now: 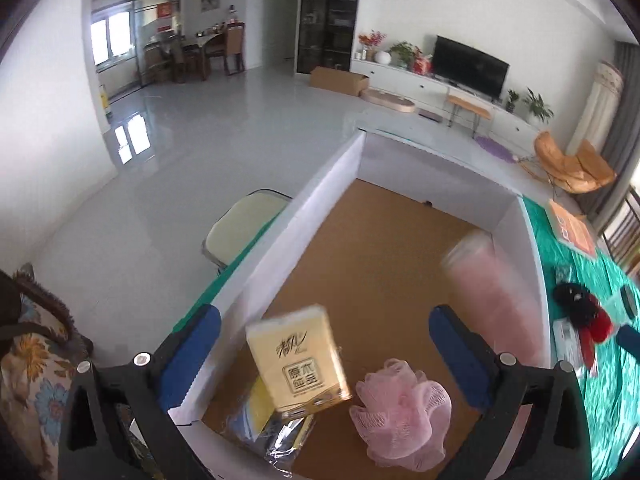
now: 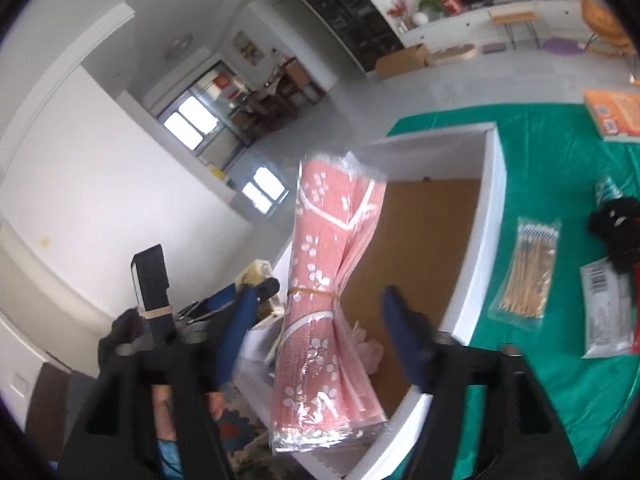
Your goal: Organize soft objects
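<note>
The pink flowered cloth bundle, wrapped in clear plastic and cinched by a rubber band, stands between the spread fingers of the right gripper, above the near corner of the white box; neither blue pad visibly touches it, and whether it is falling or resting on something cannot be told. In the left wrist view the same bundle shows as a blurred pink shape by the box's right wall.

The left gripper is also spread wide, over the box's near end. Between its fingers a yellow tissue pack tilts, touching neither pad, its lower edge over a plastic-wrapped yellow and blue item on the cork-brown floor of the box. Just right of the pack lies a pink mesh bath sponge.

On the green tablecloth beside the box lie a bag of cotton swabs, a white packet with a barcode and a black and red plush item. Farther off sits an orange book.
</note>
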Demonstrator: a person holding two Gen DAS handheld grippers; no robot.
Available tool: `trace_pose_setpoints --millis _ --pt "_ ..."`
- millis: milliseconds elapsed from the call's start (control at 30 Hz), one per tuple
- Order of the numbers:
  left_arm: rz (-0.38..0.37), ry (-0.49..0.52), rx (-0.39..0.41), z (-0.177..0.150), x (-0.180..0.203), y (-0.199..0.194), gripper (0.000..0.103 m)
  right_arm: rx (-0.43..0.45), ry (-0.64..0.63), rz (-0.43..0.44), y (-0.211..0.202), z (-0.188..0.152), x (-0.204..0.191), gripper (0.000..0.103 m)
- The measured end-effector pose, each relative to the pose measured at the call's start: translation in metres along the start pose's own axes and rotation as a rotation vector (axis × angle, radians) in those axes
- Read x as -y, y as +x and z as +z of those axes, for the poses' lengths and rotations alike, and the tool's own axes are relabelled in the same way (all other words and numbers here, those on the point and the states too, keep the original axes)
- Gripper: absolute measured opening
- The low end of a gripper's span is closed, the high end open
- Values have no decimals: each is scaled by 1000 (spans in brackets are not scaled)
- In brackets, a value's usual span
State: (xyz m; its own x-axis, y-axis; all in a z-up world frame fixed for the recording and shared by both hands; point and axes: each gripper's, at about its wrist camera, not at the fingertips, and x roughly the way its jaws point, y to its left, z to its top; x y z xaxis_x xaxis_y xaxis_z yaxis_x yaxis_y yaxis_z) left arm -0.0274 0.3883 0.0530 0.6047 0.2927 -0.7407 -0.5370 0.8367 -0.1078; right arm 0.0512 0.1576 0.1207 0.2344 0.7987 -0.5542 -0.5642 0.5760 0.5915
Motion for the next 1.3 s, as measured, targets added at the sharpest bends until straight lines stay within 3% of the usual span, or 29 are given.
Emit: trace_pose_setpoints --millis 100,200,267,400,500,633,733,1000,1133,1300 --pt "-30 -40 5 -3 0 4 103 49 -28 -138 -11 -13 21 82" --pt "-111 -7 37 -10 31 -2 103 119 -34 -324 -37 -32 56 82" --pt "-182 39 54 -20 62 -11 103 155 -11 -482 -56 -49 89 82" --pt "-394 173 36 -50 150 -30 103 204 58 -807 -92 -91 164 82" --pt "-519 325 -16 -90 222 -39 103 196 146 -974 -114 -114 213 82" --pt "-566 464 -144 -148 297 -20 103 213 200 -1066 -140 -138 244 82" --pt "-518 518 -183 -175 326 8 103 191 221 -1099 -143 -141 259 82" --pt "-389 559 -180 -189 337 70 103 182 301 -1052 -152 -148 272 82" --pt "-372 612 -143 -200 341 71 103 179 298 -1046 -150 -150 271 84" --pt "-375 607 -145 -199 340 70 103 169 293 -1045 -147 -150 270 87"
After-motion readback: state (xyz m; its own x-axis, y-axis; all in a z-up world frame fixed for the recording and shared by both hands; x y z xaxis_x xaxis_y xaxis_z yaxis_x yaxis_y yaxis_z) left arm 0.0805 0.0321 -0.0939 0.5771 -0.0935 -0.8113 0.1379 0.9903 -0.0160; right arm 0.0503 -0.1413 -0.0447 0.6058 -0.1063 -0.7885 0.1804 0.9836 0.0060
